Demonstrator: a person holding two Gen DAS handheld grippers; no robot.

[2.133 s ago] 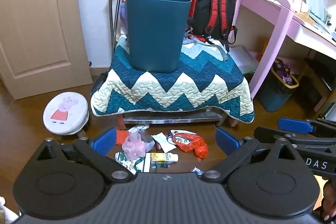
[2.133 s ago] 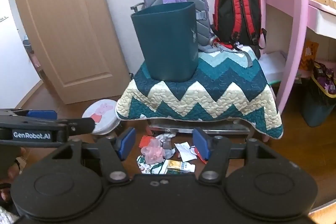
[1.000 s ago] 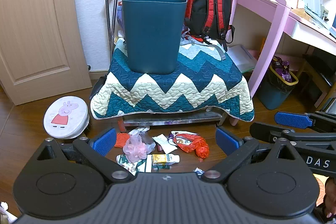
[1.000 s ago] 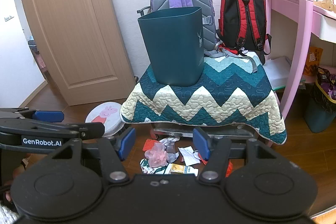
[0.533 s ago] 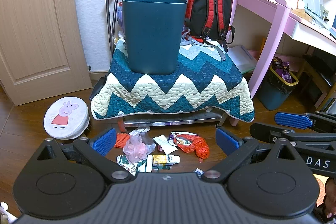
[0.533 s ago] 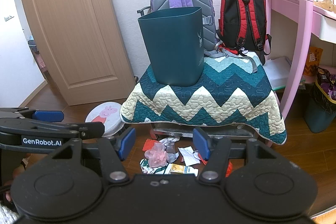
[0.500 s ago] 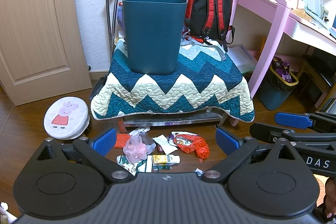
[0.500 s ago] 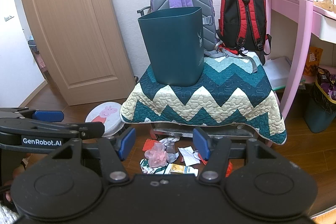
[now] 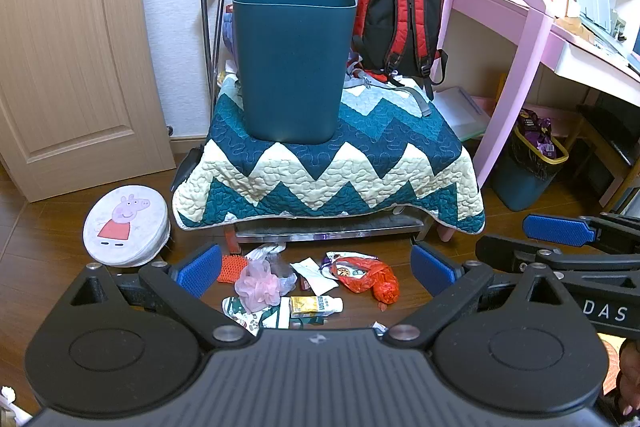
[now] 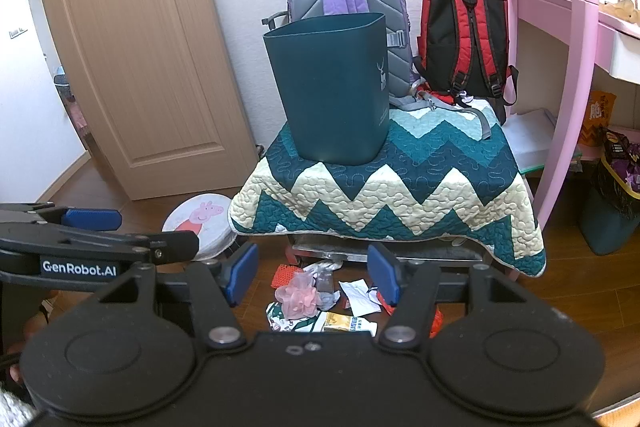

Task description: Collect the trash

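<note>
Nothing moved; both grippers gape wide, teal bin contents possibly hidden.

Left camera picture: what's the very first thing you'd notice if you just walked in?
Probably the tall dark teal plastic bin standing upright on the teal-and-cream zigzag quilt that covers a low table. Next, the small heap of wrappers and crumpled trash on the wooden floor in front of the table, and the round white cartoon-pig cushion on the floor to its left.
</note>
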